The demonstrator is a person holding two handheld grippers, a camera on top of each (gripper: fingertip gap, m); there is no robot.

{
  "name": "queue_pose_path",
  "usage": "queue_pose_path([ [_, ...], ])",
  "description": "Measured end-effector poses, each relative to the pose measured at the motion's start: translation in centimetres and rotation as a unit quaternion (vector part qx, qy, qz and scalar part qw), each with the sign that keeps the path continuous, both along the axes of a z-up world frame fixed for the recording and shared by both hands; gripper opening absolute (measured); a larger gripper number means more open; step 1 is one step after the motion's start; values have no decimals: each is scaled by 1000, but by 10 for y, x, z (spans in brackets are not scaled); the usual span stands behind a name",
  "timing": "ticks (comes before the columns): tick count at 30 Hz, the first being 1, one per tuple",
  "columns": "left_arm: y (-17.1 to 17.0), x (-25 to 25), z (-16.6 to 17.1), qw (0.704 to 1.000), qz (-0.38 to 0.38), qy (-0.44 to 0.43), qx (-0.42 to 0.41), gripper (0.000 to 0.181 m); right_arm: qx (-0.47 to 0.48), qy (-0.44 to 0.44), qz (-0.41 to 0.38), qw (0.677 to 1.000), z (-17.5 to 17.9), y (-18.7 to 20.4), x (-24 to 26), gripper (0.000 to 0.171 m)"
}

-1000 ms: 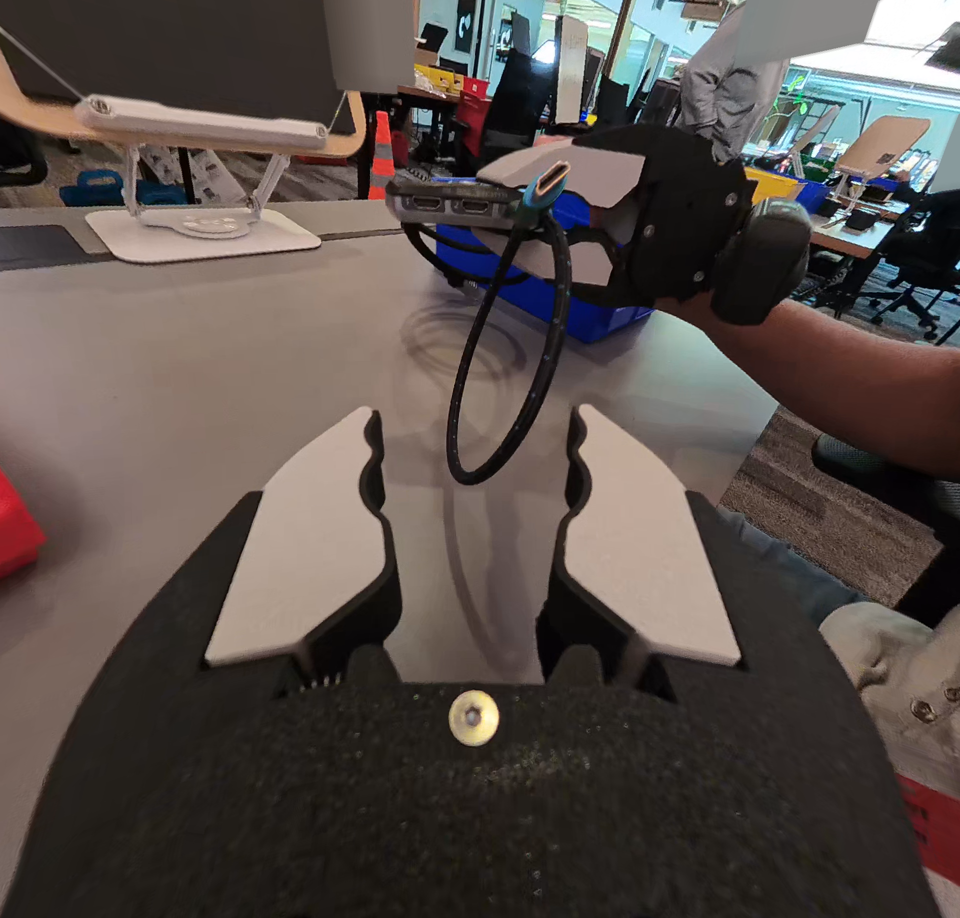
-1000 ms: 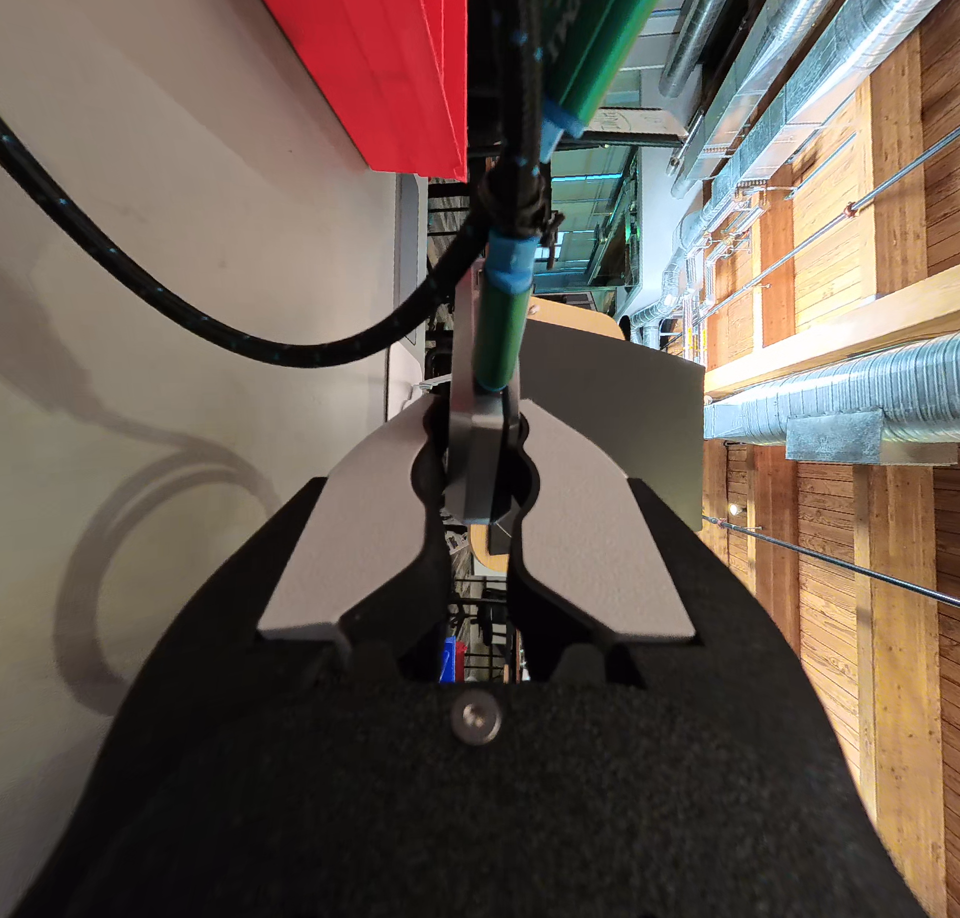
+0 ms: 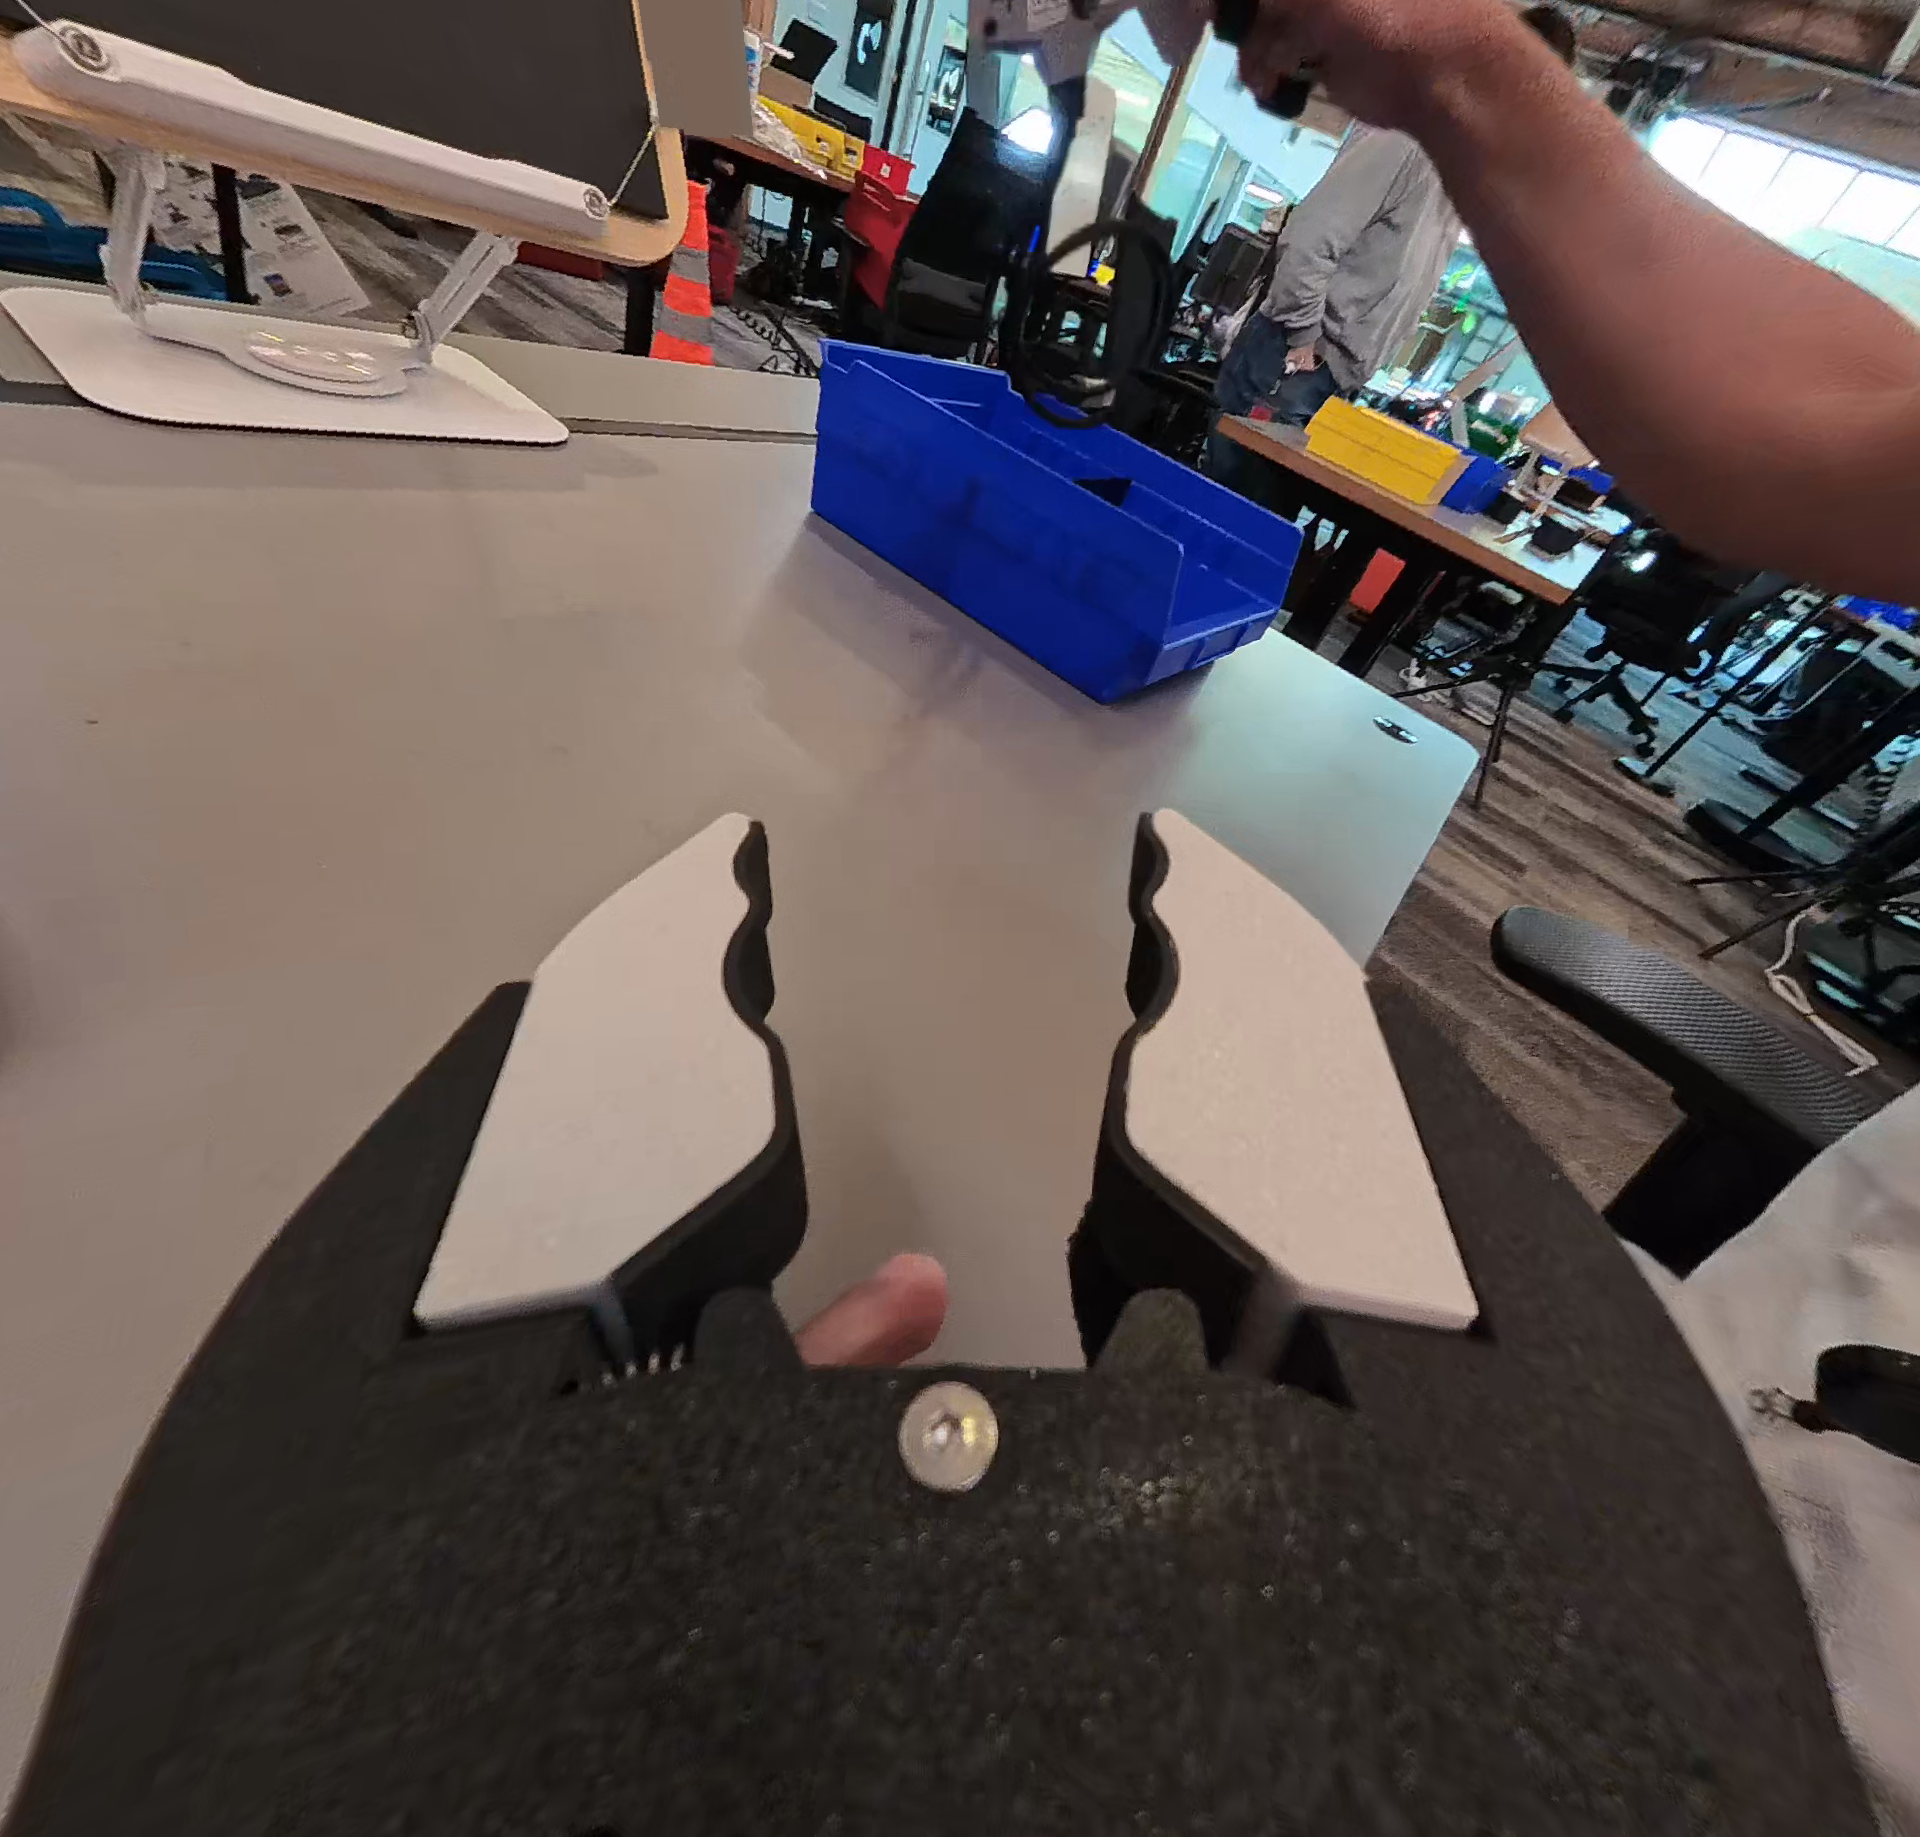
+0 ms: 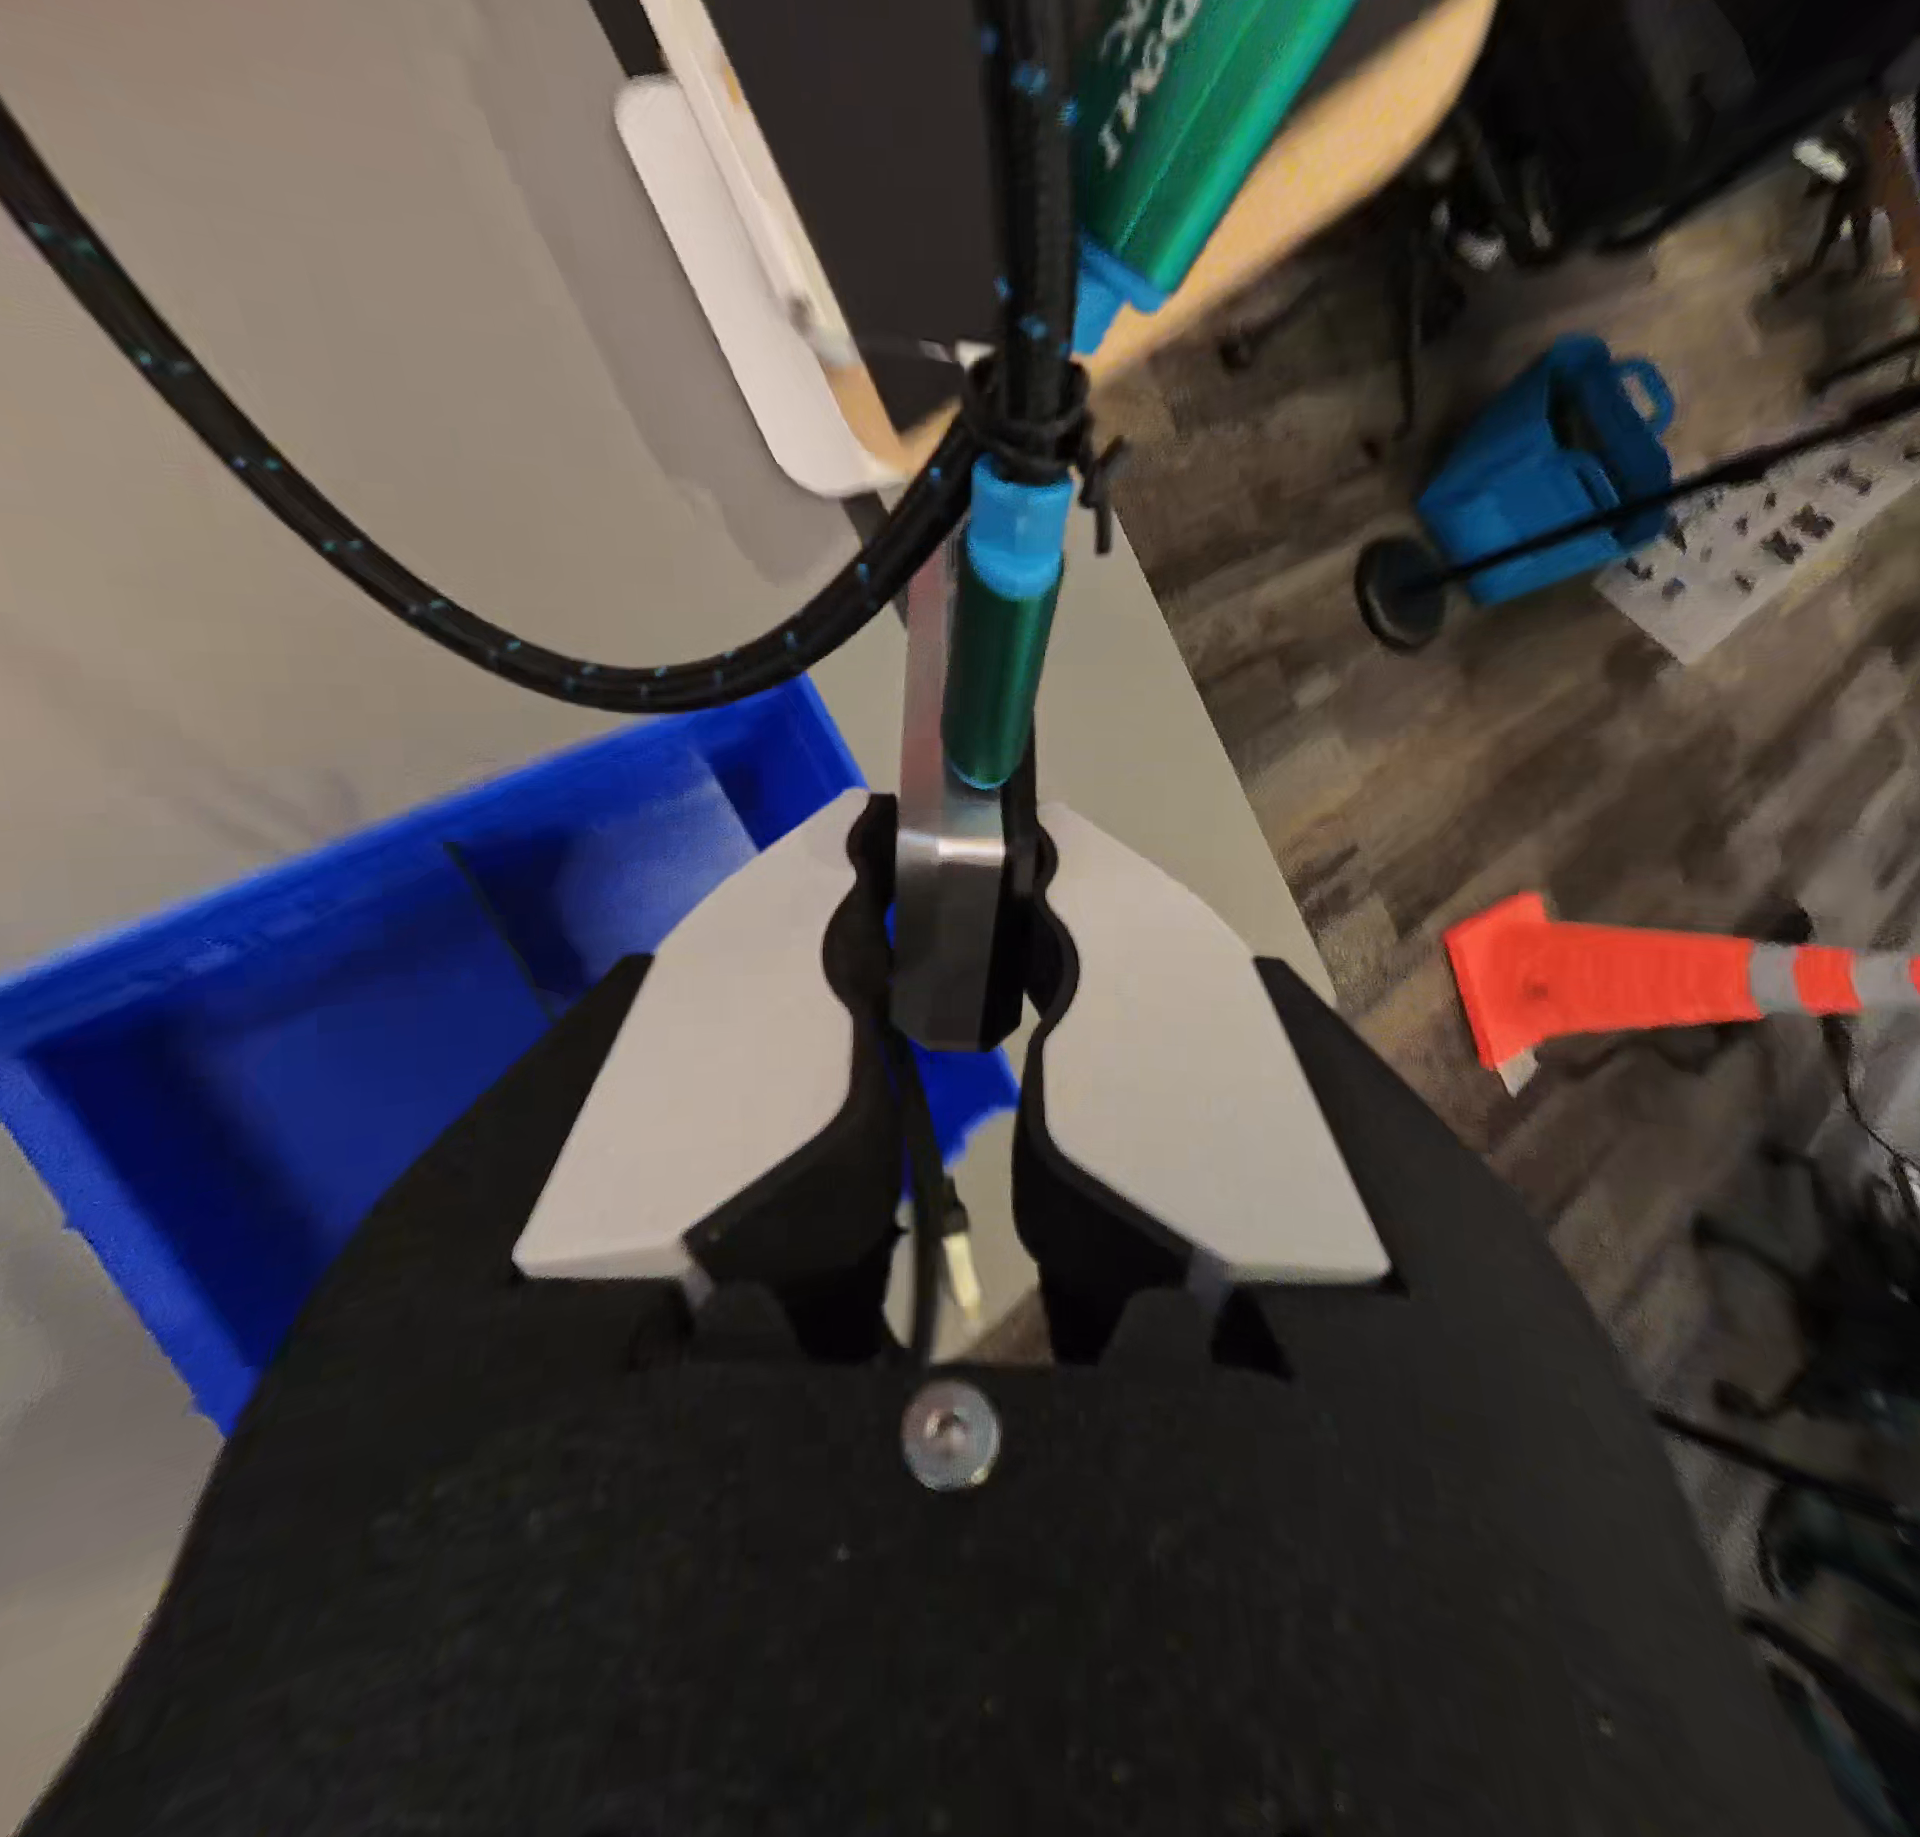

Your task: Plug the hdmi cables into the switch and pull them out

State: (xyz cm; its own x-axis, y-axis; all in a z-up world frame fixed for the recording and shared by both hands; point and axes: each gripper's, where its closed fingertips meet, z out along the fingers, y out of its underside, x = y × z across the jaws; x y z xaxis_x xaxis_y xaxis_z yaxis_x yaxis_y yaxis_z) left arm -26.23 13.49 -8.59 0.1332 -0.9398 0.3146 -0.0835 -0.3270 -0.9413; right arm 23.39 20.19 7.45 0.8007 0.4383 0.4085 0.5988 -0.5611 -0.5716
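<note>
Right wrist view: right tool (image 4: 951,940) clamps the switch (image 4: 948,930), one green plug (image 4: 1006,681) seated. Raised since a second ago to frame top, above the blue bin (image 3: 1049,530). Left tool (image 3: 951,914) gapes empty; second plugging pending.

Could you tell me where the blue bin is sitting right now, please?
In the left wrist view the blue bin sits on the grey table, ahead and right of the open left claw, near the table's far right edge.
</note>
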Motion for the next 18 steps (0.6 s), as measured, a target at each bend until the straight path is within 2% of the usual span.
queue_pose_path([
  [3, 4, -2, -6, 1000, 7, 10, 0, 64, -33, -89, -31, 995, 20, -10, 35, 22],
  [6, 8, 0, -9, 1000, 5, 5, -22, 64, -145, -201, -50, 968, 36, -27, 57, 22],
  [8, 9, 2, -9, 999, 1, 2, -36, 64, -234, -218, -37, 947, 31, -37, 58, 22],
  [12, 7, 8, -12, 999, -6, 11, -32, 64, -367, -260, 11, 893, -8, -36, 62, 22],
  [16, 6, 10, -13, 1000, -8, 18, -21, 64, -521, -332, 31, 786, -70, -50, 79, 22],
  [18, 6, 10, -14, 1000, -8, 17, -24, 64, -565, -351, 43, 745, -101, -53, 83, 22],
])
